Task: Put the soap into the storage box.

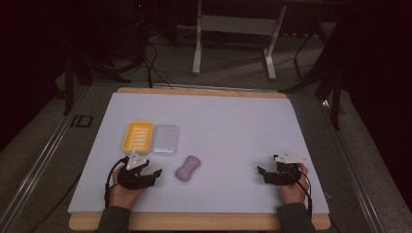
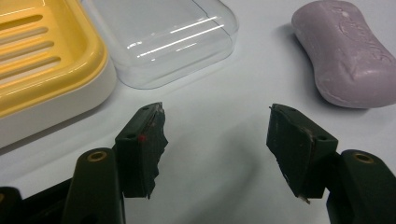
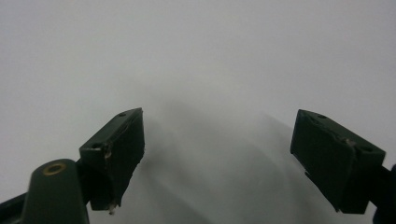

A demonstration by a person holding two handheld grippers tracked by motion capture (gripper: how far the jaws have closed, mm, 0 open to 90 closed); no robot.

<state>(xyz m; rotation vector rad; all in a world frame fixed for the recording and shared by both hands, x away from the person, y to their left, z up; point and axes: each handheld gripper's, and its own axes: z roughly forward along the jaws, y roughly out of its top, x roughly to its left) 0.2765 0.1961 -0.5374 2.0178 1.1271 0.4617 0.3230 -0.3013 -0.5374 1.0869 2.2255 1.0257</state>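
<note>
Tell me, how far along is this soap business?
It looks barely begun. Done: the clear lid already lies off, beside the yellow soap dish. In hand: nothing; the left gripper sits near the purple soap with open, empty jaws, and the right gripper rests open over bare table. Left, probably: lifting the soap into the dish and perhaps putting the lid on.

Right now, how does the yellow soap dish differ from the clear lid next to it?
The yellow soap dish is opaque with raised ribs and slots inside; the clear lid is see-through and smooth. The soap dish sits on a white base; the lid lies straight on the table. Both are rounded rectangles of similar size, side by side and empty.
</note>
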